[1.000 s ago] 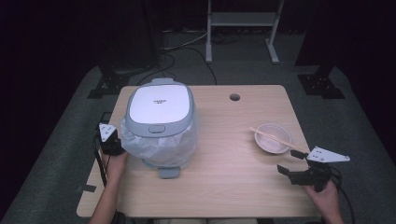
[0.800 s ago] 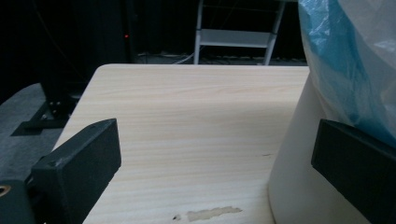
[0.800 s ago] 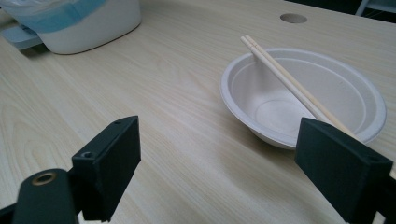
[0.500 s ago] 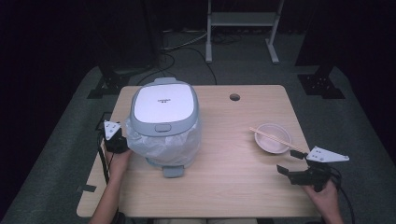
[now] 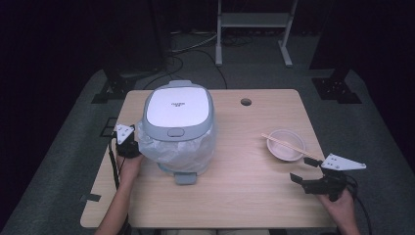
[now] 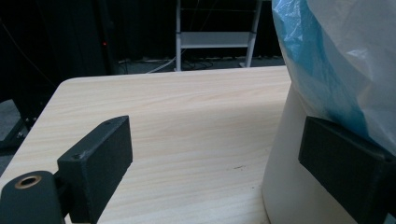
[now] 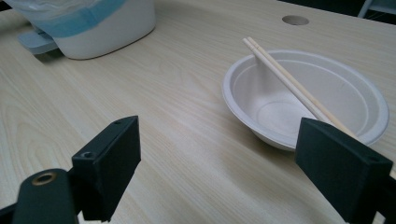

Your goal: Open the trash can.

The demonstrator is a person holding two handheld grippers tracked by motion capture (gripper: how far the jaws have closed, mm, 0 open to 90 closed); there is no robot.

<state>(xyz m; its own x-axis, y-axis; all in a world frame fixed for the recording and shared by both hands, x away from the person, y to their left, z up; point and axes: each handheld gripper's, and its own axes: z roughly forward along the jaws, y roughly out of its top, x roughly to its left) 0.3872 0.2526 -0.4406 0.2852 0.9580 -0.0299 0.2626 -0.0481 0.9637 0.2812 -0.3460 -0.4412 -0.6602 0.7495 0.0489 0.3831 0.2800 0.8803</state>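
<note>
Our left gripper [image 5: 128, 145] has moved a little up the counter [image 5: 244, 196], along the side of the bin [image 5: 177, 128]. Before, it sat lower, by the bin's near corner. Now it is right against the plastic bag [image 5: 161, 152] on the bin's left side. Its jaws have just been closing a bit. They do not squeeze anything yet.

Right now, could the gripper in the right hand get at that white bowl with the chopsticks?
Probably yes. The right gripper stands open just short of the bowl, with bare table between; the chopsticks lie across its rim.
</note>
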